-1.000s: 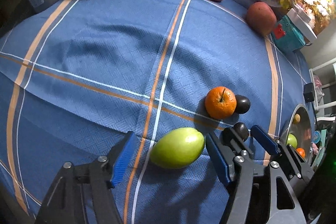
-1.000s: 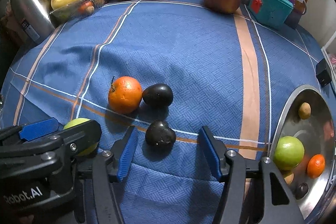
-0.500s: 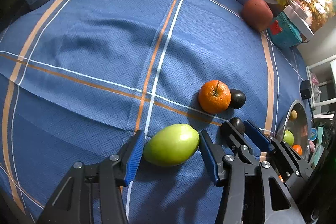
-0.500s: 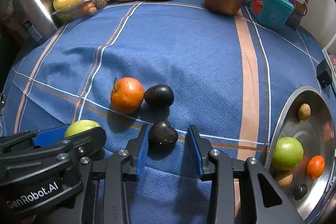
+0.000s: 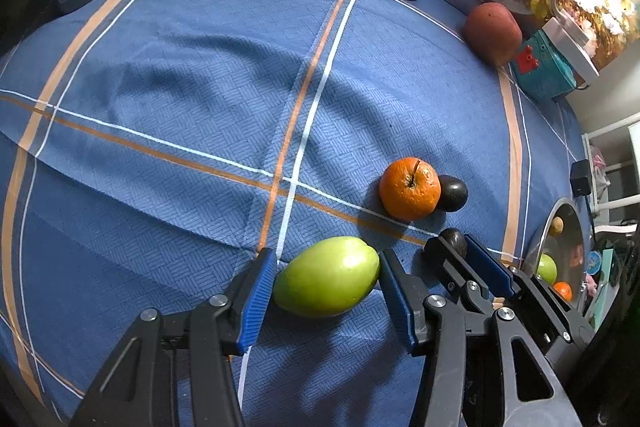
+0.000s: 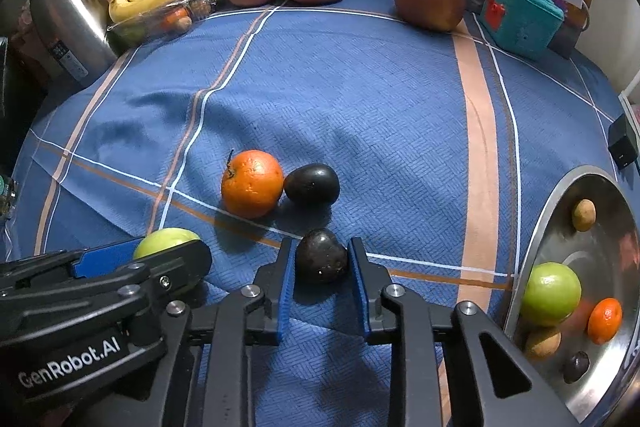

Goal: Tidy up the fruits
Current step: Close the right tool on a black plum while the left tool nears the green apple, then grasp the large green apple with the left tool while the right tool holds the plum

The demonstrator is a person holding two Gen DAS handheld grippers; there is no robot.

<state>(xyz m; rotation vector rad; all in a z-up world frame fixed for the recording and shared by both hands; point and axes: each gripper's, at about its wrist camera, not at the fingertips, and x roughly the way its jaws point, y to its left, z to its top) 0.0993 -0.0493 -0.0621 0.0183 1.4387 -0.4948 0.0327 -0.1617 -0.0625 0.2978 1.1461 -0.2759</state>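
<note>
The sorting looks partly done. A metal bowl (image 6: 560, 211) at the desk's right edge already holds a green fruit (image 6: 551, 294), a small orange (image 6: 605, 319), a dark plum and some brownish fruits. Left on the blue cloth (image 6: 360, 99): an orange (image 6: 252, 183) touching a dark plum (image 6: 312, 184). The right gripper (image 6: 321, 259) pinches another dark fruit (image 6: 322, 261). The left gripper (image 5: 326, 281) has its fingers pressed against a green mango (image 5: 326, 282).
</note>
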